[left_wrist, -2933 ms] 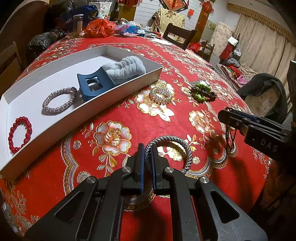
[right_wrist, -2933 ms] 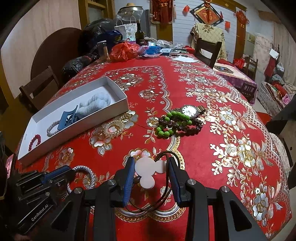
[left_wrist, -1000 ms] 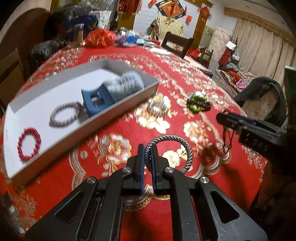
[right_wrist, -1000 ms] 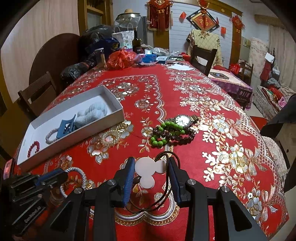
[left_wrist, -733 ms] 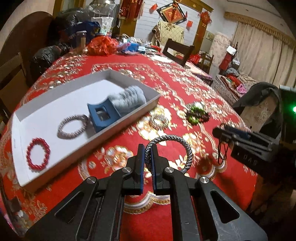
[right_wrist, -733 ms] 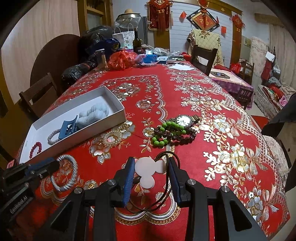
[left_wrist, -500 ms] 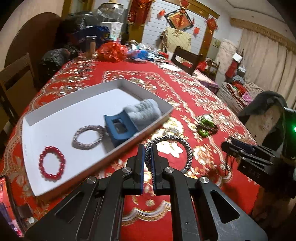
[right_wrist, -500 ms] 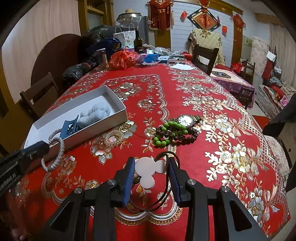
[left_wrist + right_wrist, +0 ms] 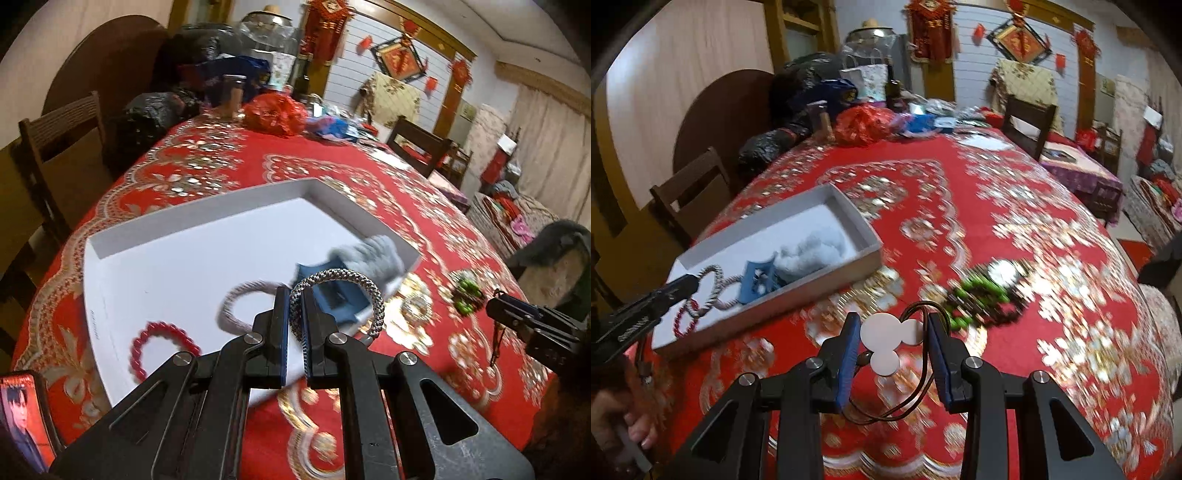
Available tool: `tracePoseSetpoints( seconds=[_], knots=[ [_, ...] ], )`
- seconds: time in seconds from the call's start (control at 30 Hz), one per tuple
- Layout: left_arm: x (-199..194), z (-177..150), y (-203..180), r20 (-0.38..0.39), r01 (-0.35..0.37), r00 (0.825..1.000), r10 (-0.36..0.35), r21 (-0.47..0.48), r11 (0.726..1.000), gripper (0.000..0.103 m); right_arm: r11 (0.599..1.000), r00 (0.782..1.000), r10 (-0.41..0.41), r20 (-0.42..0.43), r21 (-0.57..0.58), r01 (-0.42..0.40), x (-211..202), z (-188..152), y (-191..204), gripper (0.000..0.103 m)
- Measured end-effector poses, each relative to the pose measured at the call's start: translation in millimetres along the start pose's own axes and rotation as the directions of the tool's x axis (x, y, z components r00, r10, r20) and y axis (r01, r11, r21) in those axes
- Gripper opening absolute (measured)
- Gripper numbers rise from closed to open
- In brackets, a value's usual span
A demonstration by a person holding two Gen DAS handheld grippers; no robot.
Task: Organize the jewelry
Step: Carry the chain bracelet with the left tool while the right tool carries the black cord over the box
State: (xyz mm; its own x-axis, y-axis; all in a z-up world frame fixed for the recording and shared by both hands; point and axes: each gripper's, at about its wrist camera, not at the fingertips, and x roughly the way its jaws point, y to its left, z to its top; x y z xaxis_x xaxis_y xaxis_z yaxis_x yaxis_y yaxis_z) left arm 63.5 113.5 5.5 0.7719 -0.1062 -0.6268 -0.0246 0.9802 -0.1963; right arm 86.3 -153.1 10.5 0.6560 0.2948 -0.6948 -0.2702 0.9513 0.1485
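My left gripper (image 9: pixel 294 295) is shut on a grey braided bracelet (image 9: pixel 364 286) and holds it above the near edge of the white tray (image 9: pixel 199 206). The tray holds a red bead bracelet (image 9: pixel 162 328), a pale braided bracelet (image 9: pixel 236 295), a blue hair claw (image 9: pixel 332 295) and a grey fluffy scrunchie (image 9: pixel 373 253). My right gripper (image 9: pixel 891 336) holds a white three-disc pendant (image 9: pixel 882 339) on a dark cord (image 9: pixel 923 384) between its jaws, above the red tablecloth. The left gripper (image 9: pixel 674 290) with its bracelet (image 9: pixel 714 288) shows over the tray's (image 9: pixel 849 206) near end.
A green bead bracelet (image 9: pixel 975 291), dark beads and a watch (image 9: pixel 1003 273) lie on the cloth right of the tray. A coiled hair tie (image 9: pixel 417 306) lies beside the tray. Bags and bottles (image 9: pixel 864 125) crowd the far end. Chairs (image 9: pixel 698 184) stand around. A phone (image 9: pixel 22 413) lies at the left.
My left gripper has carried the grey braided bracelet up off the cloth and leftward over the tray. My right gripper has kept the pendant and shifted slightly.
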Motion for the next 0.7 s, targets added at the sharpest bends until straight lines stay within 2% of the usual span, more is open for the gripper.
tracePoseSetpoints(
  seconds=[0.17, 0.37, 0.47, 0.7],
  knots=[
    [9, -2, 17, 0.0, -0.051, 0.999, 0.051, -0.032, 0.998, 0.005, 0.992, 0.992, 0.128, 0.006, -0.003, -0.128, 18, 18, 19, 0.034],
    [13, -5, 34, 0.001, -0.119, 0.993, 0.12, -0.061, 0.991, 0.005, 0.981, 0.982, 0.188, 0.016, -0.047, -0.187, 34, 37, 51, 0.034],
    [14, -8, 48, -0.019, -0.166, 0.986, 0.165, -0.11, 0.98, 0.005, 0.974, 0.976, 0.217, 0.001, -0.064, -0.216, 46, 45, 66, 0.034],
    [22, -15, 59, -0.061, -0.211, 0.977, 0.205, -0.123, 0.97, 0.005, 0.949, 0.955, 0.297, -0.005, -0.113, -0.296, 60, 53, 114, 0.034]
  ],
)
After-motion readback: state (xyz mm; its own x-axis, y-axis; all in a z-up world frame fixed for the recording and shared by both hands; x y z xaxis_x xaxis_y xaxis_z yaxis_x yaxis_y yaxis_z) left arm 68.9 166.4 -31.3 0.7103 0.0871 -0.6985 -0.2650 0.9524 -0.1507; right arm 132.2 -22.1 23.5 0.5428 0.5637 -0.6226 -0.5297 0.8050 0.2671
